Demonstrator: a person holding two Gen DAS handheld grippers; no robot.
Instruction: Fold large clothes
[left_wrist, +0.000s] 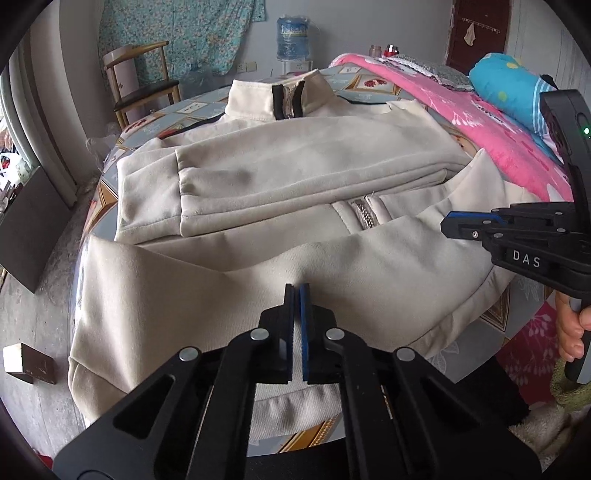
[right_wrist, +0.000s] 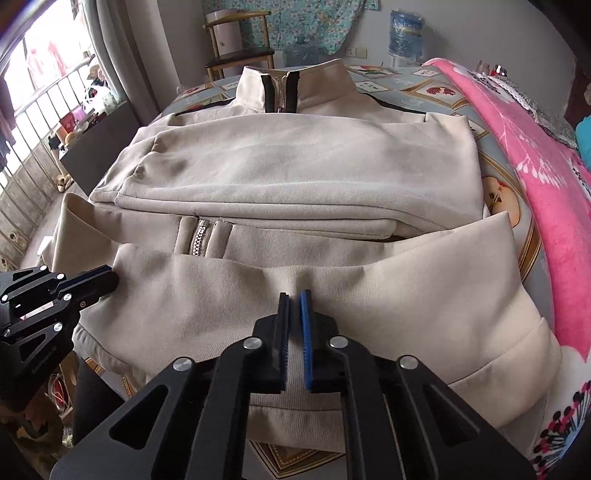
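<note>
A large cream zip-up jacket (left_wrist: 295, 162) lies on the round table, collar at the far side, both sleeves folded across the chest. Its bottom hem is lifted and folded toward the collar. My left gripper (left_wrist: 296, 291) is shut on the hem's left part, pinching the cloth between its pads. My right gripper (right_wrist: 295, 297) is shut on the hem's right part of the jacket (right_wrist: 295, 166). The right gripper also shows in the left wrist view (left_wrist: 452, 223), and the left gripper in the right wrist view (right_wrist: 107, 277).
The table (left_wrist: 207, 103) has a patterned cover. A pink blanket (left_wrist: 480, 110) and a blue bundle (left_wrist: 517, 85) lie along its right side. A wooden chair (left_wrist: 140, 81) and a water bottle (left_wrist: 293, 37) stand behind. A dark box (left_wrist: 27, 225) sits at the left on the floor.
</note>
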